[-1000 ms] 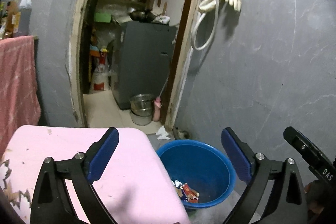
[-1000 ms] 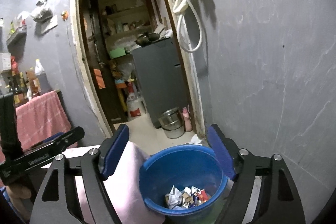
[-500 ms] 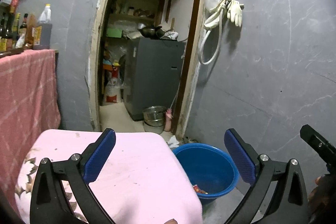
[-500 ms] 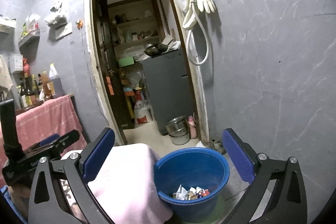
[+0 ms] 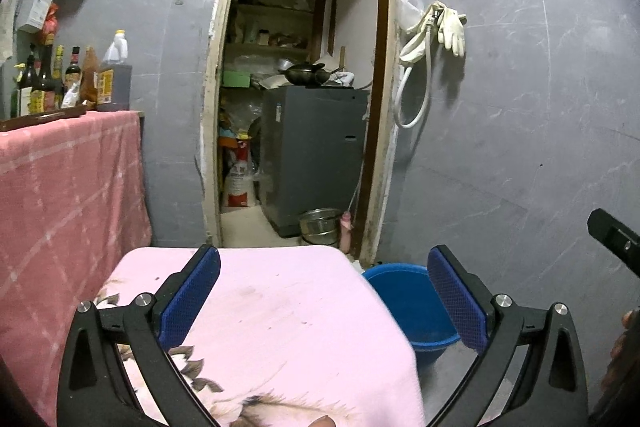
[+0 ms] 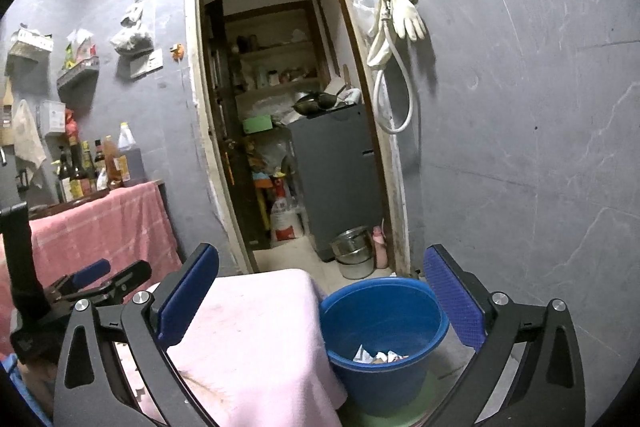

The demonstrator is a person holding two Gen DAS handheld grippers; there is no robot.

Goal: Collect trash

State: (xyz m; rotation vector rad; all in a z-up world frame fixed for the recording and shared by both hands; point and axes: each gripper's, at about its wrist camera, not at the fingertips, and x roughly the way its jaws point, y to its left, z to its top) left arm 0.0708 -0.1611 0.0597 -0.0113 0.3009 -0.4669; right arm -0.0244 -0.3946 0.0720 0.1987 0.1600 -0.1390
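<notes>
Blue plastic bucket point(image 6: 384, 331) stands on the floor at about 5 o'clock from the open doorway point(image 6: 280, 107), just beside the right edge of a surface draped in pink cloth point(image 6: 256, 339). Crumpled trash point(image 6: 376, 355), white paper with some coloured wrappers, lies at the bottom of the bucket, seen in the right wrist view at 6 o'clock. The bucket sits on a pale green patch of floor.

Right gripper point(image 6: 320, 297): jaws spread wide, having just been opening; nothing between the blue pads. The bucket shows through the gap but is well below and beyond the fingertips, not touched.

Left gripper point(image 5: 324, 295): jaws also spread wide, nothing between them. It is over the pink cloth point(image 5: 280, 327); in this view the bucket point(image 5: 408, 303) appears at 4 o'clock, partly hidden by the cloth edge and the right finger, and its contents cannot be seen. A dark floral print marks the near end of the cloth.

Left gripper body also visible in the right wrist view at 8 o'clock; part of the right gripper shows at 3 o'clock in the left wrist view.

Surroundings: grey wall; white glove and hose point(image 6: 396, 39) hanging at 1 o'clock; grey appliance point(image 6: 340, 179) inside the doorway, metal pots point(image 6: 354, 253) on the floor before it. Bottles point(image 5: 72, 79) on a red-cloth counter at 9 o'clock.
</notes>
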